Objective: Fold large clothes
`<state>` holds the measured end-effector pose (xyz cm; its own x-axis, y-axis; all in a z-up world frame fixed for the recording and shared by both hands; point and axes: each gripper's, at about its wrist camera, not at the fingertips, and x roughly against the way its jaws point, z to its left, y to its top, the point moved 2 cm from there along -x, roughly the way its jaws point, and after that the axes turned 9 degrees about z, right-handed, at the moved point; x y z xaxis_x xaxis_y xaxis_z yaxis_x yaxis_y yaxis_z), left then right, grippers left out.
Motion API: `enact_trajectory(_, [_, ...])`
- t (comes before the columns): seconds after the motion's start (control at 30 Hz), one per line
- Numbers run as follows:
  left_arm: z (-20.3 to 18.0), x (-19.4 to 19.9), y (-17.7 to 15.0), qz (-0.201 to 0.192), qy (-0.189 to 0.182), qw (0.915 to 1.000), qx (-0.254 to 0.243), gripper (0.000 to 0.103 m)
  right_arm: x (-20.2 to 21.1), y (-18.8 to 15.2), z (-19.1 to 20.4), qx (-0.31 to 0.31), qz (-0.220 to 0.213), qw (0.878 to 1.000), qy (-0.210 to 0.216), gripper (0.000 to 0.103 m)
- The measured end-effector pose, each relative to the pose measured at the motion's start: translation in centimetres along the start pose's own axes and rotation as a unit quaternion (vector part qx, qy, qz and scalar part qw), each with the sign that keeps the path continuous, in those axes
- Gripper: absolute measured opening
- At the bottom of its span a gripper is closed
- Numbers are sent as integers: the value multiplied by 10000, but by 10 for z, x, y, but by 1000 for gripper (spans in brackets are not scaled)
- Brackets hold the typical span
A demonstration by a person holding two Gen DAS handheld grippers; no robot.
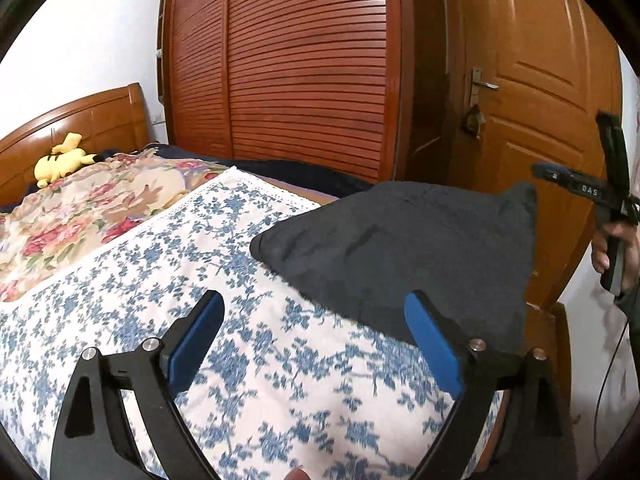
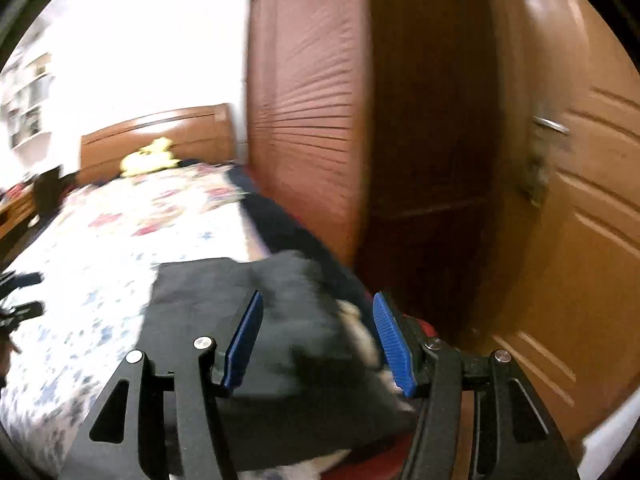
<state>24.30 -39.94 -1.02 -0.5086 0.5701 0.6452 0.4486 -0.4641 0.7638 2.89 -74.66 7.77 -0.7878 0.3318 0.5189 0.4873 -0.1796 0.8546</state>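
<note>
Bed [image 1: 132,120] carries a blue-flowered cover [image 1: 240,320], a rose-print quilt [image 1: 80,208], a yellow plush [image 1: 60,160] at the headboard, and a folded dark garment [image 1: 400,248] on the cover.

Left tool [image 1: 314,344] jaws wide apart, empty. Right tool [image 2: 318,346] jaws parted, gripping nothing; hand [image 1: 618,248] holds it.

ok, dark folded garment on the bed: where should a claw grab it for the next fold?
Probably the dark garment's raised far-right corner, coming from the door side: it peaks off the floral sheet, so a finger can slip under. The rest lies flat. Both claws are open and empty.
</note>
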Motion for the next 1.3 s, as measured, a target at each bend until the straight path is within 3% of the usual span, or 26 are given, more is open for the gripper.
enact_trajectory(0.17, [6, 29, -22, -60, 57, 9999, 108, 92, -36, -6, 24, 216, 550, 9982, 91, 59])
enact_trajectory(0.27, [12, 50, -31, -92, 172, 9997, 177, 92, -77, -17, 3, -59, 1107, 9936, -237, 59])
enact_trajectory(0.37, [22, 75, -43, -155, 264, 9991, 282, 92, -106, -36, -28, -435, 1546, 9867, -265, 59])
enact_trajectory(0.53, [36, 111, -58, -291, 467, 9979, 344, 92, -105, -33, -41, -515, 1500, 9864, -423, 59])
enact_trajectory(0.7, [49, 140, -70, -436, 600, 9962, 458, 93, -98, -33, -20, -446, 1462, 9852, -772, 59])
enact_trajectory(0.87, [62, 163, -84, -522, 775, 9942, 532, 93, -74, -18, 17, -379, 1081, 9899, -834, 61])
enact_trajectory(1.03, [76, 182, -99, -468, 1028, 9913, 672, 93, -21, 1, 53, -303, 715, 9959, -463, 72])
enact_trajectory(1.17, [84, 193, -115, -390, 1161, 9893, 795, 93, 2, 2, 109, 48, 600, 9982, 12, 81])
enact_trajectory(1.3, [89, 199, -132, -250, 1398, 9854, 936, 93, 18, -8, 167, 338, 454, 9973, 471, 82])
